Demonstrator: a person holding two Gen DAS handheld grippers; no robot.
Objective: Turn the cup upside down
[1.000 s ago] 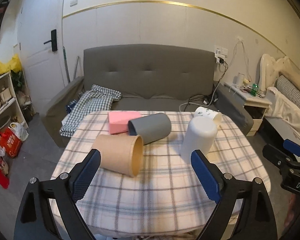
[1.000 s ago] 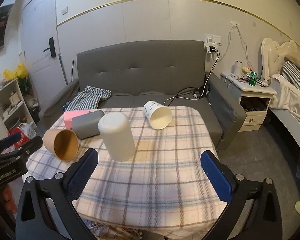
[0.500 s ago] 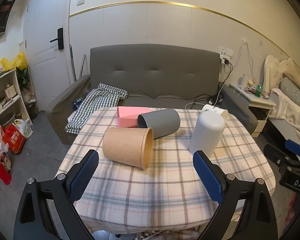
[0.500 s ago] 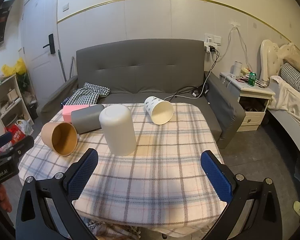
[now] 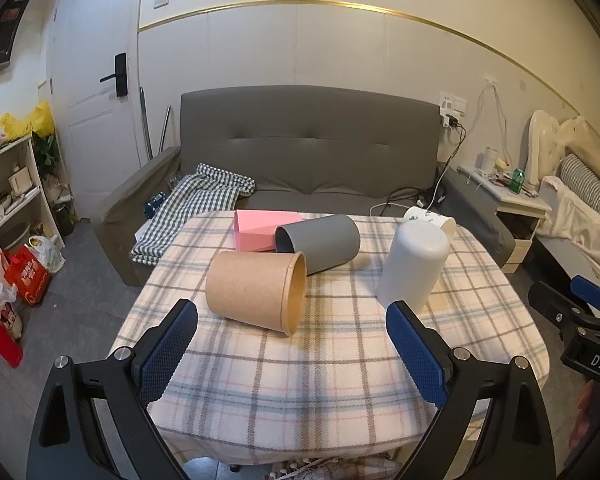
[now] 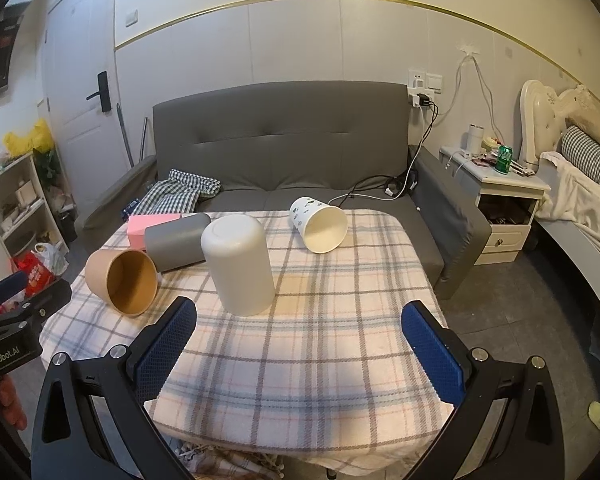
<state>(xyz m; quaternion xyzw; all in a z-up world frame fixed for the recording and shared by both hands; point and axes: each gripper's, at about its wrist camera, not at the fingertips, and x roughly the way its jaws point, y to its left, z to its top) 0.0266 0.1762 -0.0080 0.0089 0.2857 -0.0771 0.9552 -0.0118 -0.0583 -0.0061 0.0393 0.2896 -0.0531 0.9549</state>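
Left wrist view shows the left gripper (image 5: pixel 288 340) spread wide and empty, hanging over the near edge of the tabletop (image 5: pixel 332 380), and compared with a second ago the whole scene sits farther off and lower in the frame: the camera has risen and drawn back a little. The right gripper (image 6: pixel 300 344) is likewise wide apart and holds nothing, and its view has barely shifted.

Nothing on the checked cloth has moved. The white cup (image 6: pixel 238 264) stands mouth-down, closed base up, near the middle. The brown paper cup (image 5: pixel 256 286) lies on its side in front of the left gripper, mouth toward the right, just beside the grey cup (image 5: pixel 318 242), which also lies on its side against the pink box (image 5: pixel 260 228). The patterned paper cup (image 6: pixel 318 224) lies tipped at the far side.

My reading is that the white cup is already flipped and both grippers have backed away from it; the brown paper cup, centred ahead of the left gripper, looks the likeliest next target.
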